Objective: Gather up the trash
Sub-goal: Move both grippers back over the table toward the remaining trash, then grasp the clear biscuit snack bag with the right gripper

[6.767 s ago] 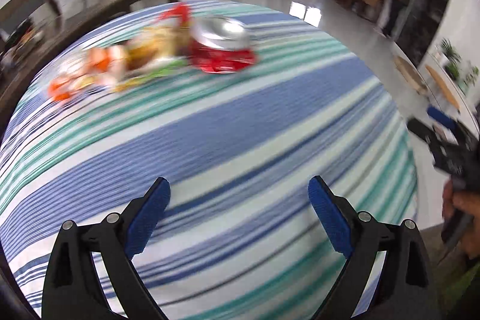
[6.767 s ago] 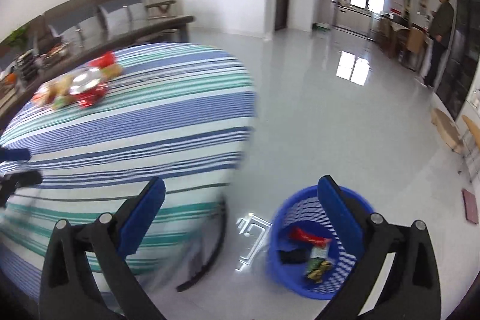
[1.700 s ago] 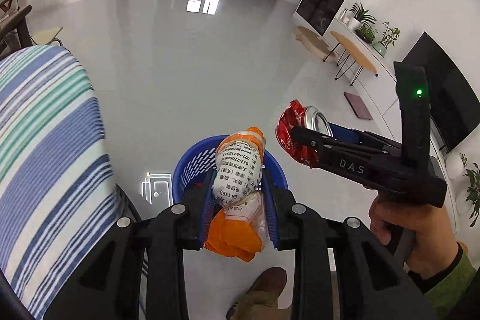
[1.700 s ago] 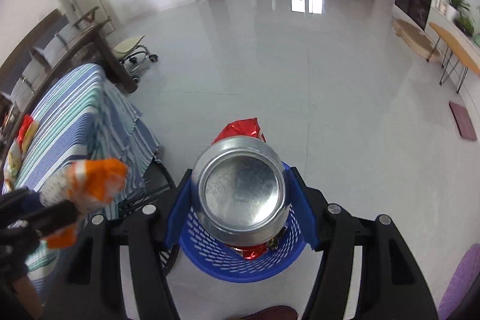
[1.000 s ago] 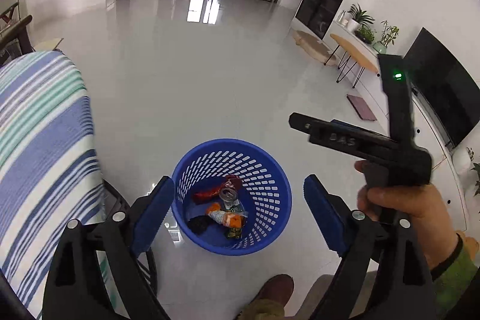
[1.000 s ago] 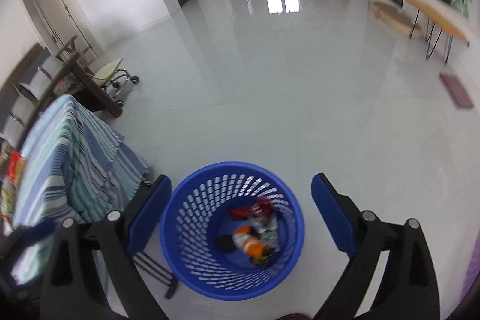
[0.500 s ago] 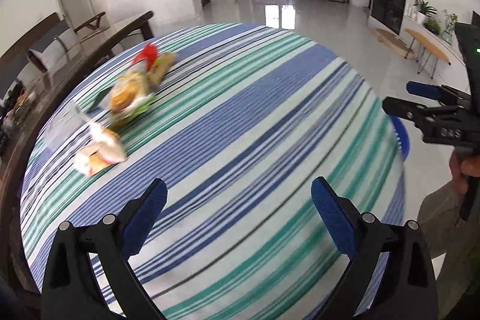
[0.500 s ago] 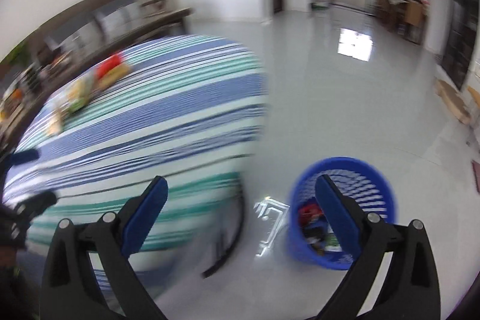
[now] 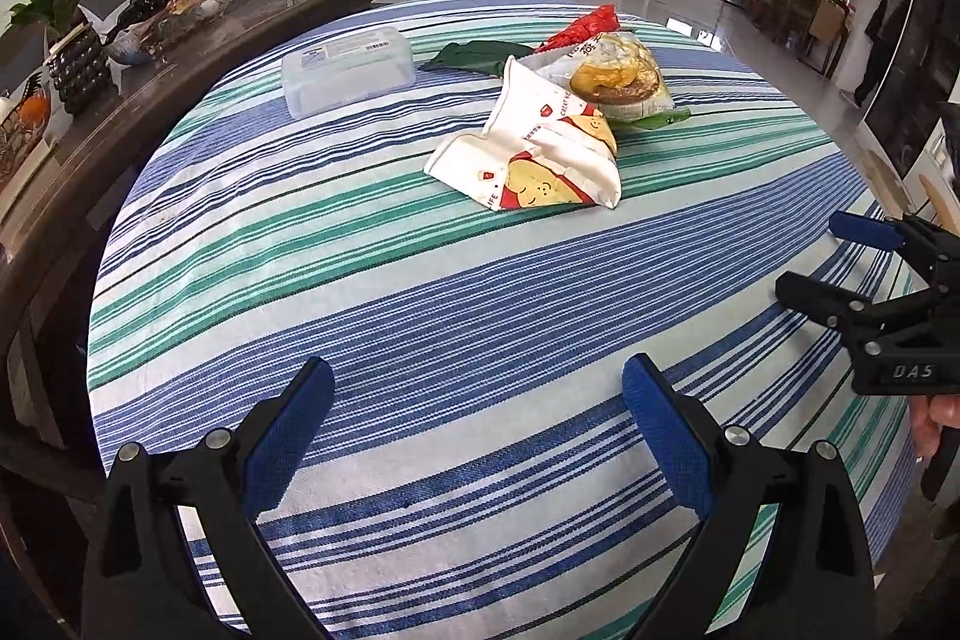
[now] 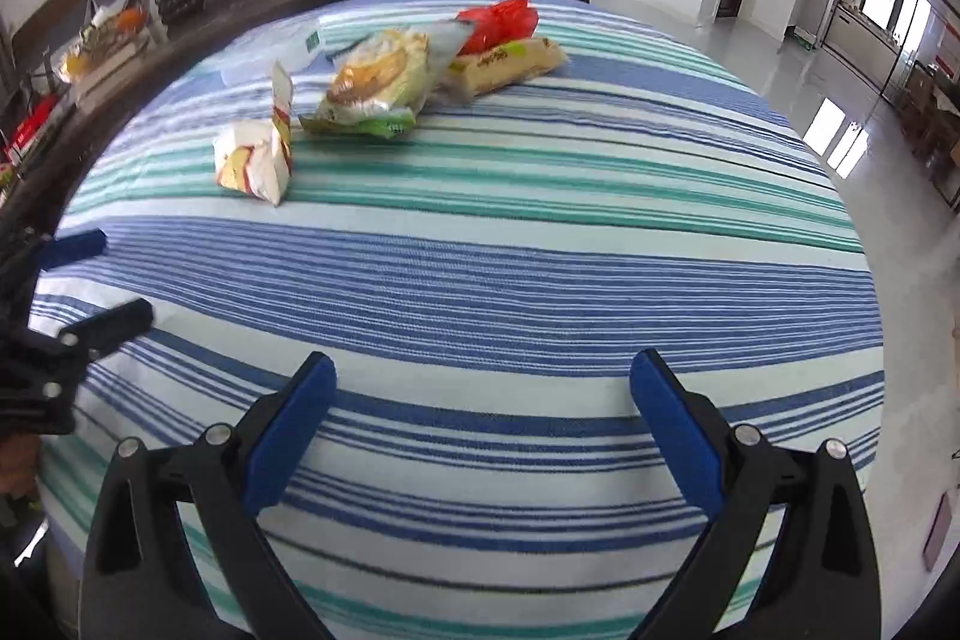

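Both my grippers hang over the round table with its blue, green and white striped cloth (image 9: pixel 456 280), and nothing is between the pads of either. My left gripper (image 9: pixel 474 418) has its blue-padded jaws spread wide; they have just been opening over the last moment, with only bare cloth showing in the gap. My right gripper (image 10: pixel 480 400) is spread just as wide, its jaws likewise having just been opening, also empty. The trash lies ahead of both, well beyond my fingertips, toward the far side of the table. Nearest ahead of my left jaws is a crumpled white snack wrapper with red and yellow cartoon print (image 9: pixel 534 148); touching it behind is a clear plastic bag holding a round golden bun (image 9: pixel 618 79), and beyond that a red foil wrapper (image 9: pixel 579 31) and a flat dark green wrapper (image 9: pixel 474 58). Off to the left of these sits a clear rectangular plastic box with a lid (image 9: pixel 348 70). From my right jaws the same heap sits ahead and to the left, with a long pale yellow packet (image 10: pixel 510 64) lying just beside the bun bag, under the red wrapper. My right gripper shows at the right edge of the left view, held in a hand (image 9: pixel 933 418).
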Demonstrator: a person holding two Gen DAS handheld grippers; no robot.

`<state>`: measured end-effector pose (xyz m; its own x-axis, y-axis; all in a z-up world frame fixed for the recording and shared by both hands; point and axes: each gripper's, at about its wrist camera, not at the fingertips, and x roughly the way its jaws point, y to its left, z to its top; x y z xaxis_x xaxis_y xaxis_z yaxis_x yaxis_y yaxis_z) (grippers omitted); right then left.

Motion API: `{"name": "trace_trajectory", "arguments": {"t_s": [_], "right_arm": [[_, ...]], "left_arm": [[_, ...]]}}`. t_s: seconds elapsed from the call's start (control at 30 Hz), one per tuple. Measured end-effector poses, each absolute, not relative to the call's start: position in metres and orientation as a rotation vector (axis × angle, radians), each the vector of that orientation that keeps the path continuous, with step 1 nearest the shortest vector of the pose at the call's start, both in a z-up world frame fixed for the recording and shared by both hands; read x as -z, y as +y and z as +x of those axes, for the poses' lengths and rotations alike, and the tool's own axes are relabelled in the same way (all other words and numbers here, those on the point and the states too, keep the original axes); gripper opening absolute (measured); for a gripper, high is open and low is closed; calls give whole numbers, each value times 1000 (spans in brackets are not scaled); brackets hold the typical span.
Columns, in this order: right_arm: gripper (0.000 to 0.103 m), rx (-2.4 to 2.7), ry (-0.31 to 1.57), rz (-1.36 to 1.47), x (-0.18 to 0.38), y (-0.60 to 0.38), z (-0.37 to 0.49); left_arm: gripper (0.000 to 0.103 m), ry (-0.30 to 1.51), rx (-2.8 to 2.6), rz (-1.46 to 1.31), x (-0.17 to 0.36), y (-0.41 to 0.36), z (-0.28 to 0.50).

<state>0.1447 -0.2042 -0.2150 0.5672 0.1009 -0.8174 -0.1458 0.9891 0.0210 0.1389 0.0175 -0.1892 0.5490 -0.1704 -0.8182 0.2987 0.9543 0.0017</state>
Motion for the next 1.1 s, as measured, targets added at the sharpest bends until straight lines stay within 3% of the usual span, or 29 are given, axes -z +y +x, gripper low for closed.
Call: {"name": "trace_trajectory", "arguments": {"t_s": [0.3, 0.47, 0.83, 1.1], "right_arm": [[98, -126, 948, -25, 215, -208, 142], [98, -126, 948, -17, 215, -209, 142], [98, -126, 948, -14, 216, -208, 143], [98, -139, 961, -22, 216, -208, 146]], "left_arm": [[96, 869, 232, 178, 148, -46, 179], [96, 904, 90, 195, 175, -72, 228], [96, 939, 109, 125, 185, 14, 205], [98, 970, 208, 113, 197, 35, 199]]}}
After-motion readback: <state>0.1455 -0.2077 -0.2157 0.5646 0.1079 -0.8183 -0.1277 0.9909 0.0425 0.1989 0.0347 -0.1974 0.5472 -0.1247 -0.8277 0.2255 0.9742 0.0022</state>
